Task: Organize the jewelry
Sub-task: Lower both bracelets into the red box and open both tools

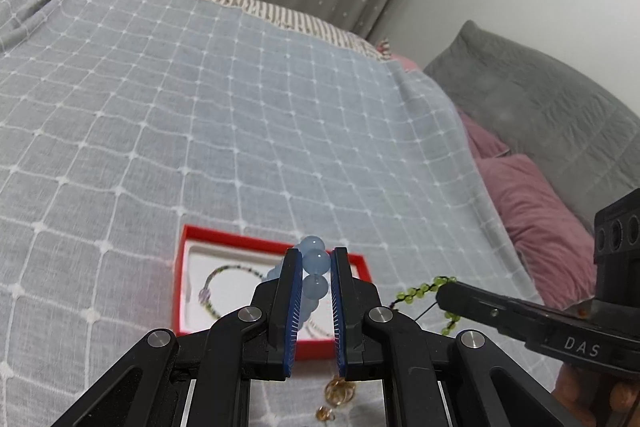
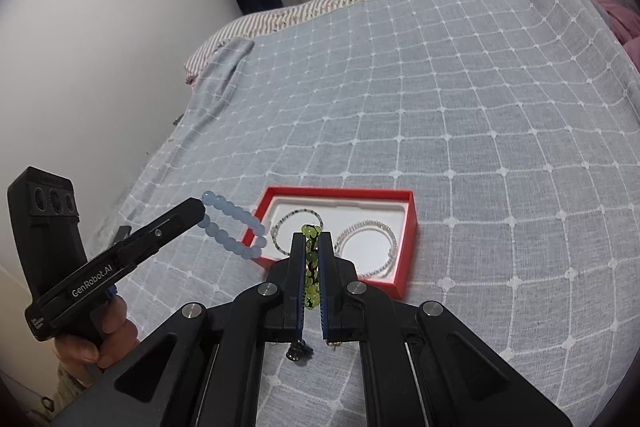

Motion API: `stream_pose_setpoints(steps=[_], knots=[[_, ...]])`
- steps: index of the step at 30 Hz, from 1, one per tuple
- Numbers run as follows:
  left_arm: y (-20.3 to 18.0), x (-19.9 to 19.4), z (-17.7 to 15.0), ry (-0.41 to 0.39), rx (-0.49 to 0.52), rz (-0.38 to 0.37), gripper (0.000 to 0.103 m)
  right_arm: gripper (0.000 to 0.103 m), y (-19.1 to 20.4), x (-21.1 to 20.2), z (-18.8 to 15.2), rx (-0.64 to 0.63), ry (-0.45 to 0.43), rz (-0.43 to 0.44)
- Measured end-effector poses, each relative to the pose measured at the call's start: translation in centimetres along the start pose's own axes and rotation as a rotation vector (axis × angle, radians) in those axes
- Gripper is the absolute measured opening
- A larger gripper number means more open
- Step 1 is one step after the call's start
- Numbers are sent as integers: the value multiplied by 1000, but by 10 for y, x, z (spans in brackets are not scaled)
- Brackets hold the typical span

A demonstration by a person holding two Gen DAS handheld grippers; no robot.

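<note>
A red jewelry box with a white liner lies on the bed; it also shows in the left wrist view. Inside lie a thin dark-beaded bracelet and a pale pink beaded bracelet. My left gripper is shut on a light blue bead bracelet, held above the box's left edge; its loop hangs in the right wrist view. My right gripper is shut on a green bead bracelet, held above the box's near edge; it also shows in the left wrist view.
The bed has a blue-grey grid blanket. Gold earrings lie on it below my left gripper. A small dark trinket lies below my right gripper. Pink and grey pillows sit to the right. A white wall borders the bed's left.
</note>
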State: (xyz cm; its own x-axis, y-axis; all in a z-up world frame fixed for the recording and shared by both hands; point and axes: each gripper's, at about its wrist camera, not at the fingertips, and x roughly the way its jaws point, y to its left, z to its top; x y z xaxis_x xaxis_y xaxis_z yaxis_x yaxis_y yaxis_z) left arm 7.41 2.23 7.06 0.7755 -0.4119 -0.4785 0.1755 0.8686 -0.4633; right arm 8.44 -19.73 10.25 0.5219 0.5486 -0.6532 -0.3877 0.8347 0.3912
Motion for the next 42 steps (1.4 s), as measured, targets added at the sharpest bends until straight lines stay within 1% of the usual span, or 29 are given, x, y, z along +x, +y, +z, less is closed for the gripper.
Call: stream_pose_setpoints(steps=[4,9,12,20,28,33,37,39,42], knots=[[-1,9,4,-8,14,6,9,5,1,7,7,-5,-10,2],[3,23,8,12,-7,-21,9,5,1,25,12,-11,-1,3],[3,31,12,19,-4,-36,9,5,-3,33,13,-3,2,10],[19,55,9,79,-64,-46,9,6,-5,54,16,-19,20,6],[32,65,3,118,-96,-9,9,6,-12,67,14,-24,47,-11],[35,68,1,129,-97,9,9,6,-17,75,13,-17,65,-2],[34,71,-1,140,-81,28,9,6,-18,81,11,-23,81,-17],[35,72,-1,146,-75,50,9,6,-22,82,11,-20,81,-32],[37,77,-4,174,-74,76,9,6,-25,84,10,-18,84,-53]])
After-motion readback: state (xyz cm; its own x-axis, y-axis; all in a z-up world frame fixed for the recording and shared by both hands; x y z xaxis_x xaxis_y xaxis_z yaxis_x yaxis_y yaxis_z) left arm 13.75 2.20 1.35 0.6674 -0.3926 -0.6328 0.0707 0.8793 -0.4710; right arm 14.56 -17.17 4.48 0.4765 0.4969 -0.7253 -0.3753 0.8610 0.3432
